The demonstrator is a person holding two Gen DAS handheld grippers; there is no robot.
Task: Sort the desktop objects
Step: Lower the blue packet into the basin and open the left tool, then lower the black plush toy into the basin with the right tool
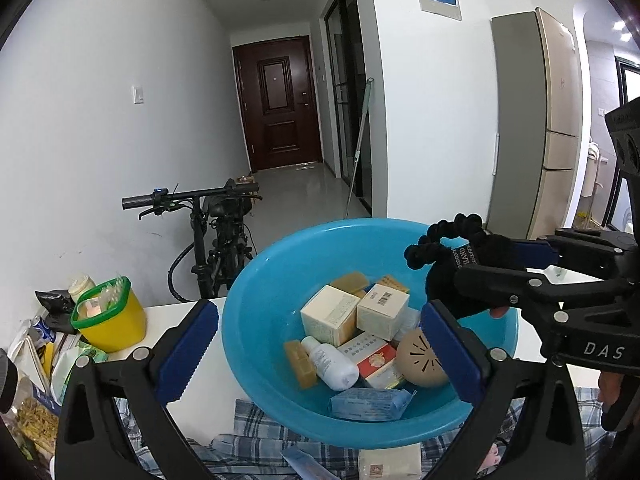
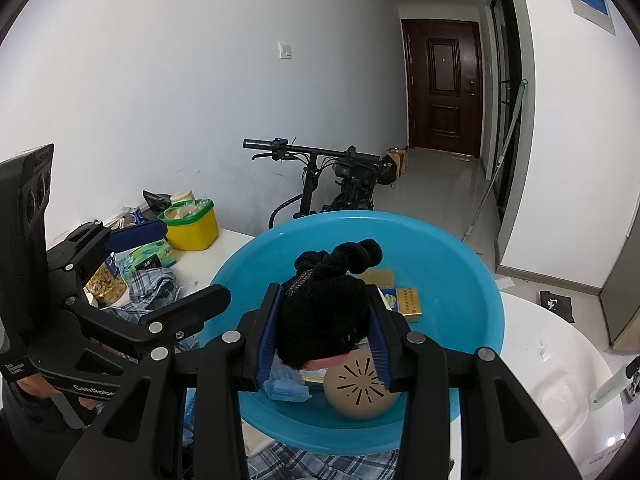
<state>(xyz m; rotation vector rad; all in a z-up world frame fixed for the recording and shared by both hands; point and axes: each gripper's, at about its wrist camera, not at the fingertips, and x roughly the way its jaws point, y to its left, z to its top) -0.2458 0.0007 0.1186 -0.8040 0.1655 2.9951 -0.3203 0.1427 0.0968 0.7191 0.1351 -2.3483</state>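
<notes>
A blue plastic basin (image 1: 256, 280) stands on the white table. It holds cream boxes (image 1: 332, 314), a white bottle (image 1: 330, 364), a tan round disc (image 1: 420, 360), soap bars and a blue packet. My left gripper (image 1: 320, 354) is open, its blue pads straddling the basin's near side, with nothing gripped. My right gripper (image 2: 326, 316) is shut on a black fuzzy hair tie (image 2: 328, 304) and holds it over the basin (image 2: 460, 280), above the disc (image 2: 360, 392). In the left wrist view the hair tie (image 1: 444, 240) hangs at the basin's right rim.
A yellow tub with a green rim (image 1: 108, 320) stands to the left on the table. Snack bags (image 1: 32, 408) lie beyond it. A plaid cloth (image 1: 256, 420) lies under the basin's near side. A bicycle (image 1: 216, 232) leans behind the table.
</notes>
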